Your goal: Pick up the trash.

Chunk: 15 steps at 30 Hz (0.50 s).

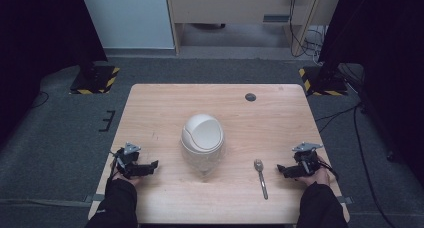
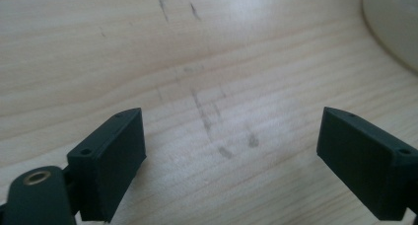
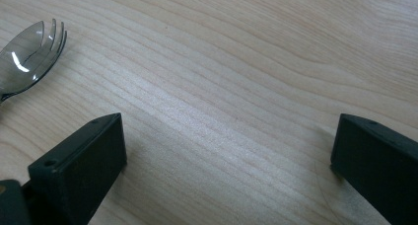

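Note:
A white domed bin with a swing lid [image 1: 202, 138] stands upright at the middle of the wooden table [image 1: 165, 108]; its edge [image 2: 394, 22] shows at the top right of the left gripper view. A metal spork [image 1: 260, 177] lies right of the bin, its tined head [image 3: 29, 57] at the left of the right gripper view. My left gripper [image 1: 154, 164] rests low at the table's front left, jaws open over bare wood [image 2: 231, 151]. My right gripper [image 1: 281, 169] sits at the front right, just right of the spork, jaws open and empty [image 3: 229, 151].
A small dark round spot [image 1: 250, 97] marks the table's far right. Faint scuff marks [image 2: 207, 121] cross the wood between the left jaws. Black stands with yellow-striped bases [image 1: 95, 80] flank the table's far corners on the grey carpet.

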Each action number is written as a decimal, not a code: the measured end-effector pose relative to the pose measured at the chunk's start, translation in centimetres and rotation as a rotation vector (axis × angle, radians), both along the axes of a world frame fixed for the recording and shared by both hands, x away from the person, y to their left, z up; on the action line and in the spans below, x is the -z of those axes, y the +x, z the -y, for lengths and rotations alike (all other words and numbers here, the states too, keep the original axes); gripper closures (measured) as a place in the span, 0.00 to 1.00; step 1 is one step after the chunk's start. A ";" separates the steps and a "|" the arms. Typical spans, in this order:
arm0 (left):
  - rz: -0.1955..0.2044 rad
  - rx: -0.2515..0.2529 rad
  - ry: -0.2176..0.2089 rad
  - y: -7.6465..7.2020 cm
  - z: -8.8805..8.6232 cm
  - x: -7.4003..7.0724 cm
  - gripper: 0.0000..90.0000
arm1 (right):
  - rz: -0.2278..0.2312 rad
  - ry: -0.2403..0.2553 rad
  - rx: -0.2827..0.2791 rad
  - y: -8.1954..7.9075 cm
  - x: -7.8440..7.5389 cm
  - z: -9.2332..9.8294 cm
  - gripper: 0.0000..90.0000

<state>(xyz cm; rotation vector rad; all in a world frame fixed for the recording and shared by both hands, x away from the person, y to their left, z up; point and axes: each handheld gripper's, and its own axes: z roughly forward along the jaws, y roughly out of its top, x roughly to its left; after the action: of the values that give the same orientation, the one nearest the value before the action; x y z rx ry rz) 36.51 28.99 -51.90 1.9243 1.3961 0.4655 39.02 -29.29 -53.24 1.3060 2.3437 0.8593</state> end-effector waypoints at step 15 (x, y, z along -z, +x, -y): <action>0.232 -0.058 -0.183 -1.6 0.5 -5.0 0.15 | -0.008 -0.008 0.027 -0.1 -0.1 0.1 0.01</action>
<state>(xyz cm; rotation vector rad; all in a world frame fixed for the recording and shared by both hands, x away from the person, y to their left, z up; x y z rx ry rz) 34.88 28.48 -46.87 1.6320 1.2982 0.5497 38.96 -29.44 -53.17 1.3366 2.3278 0.8381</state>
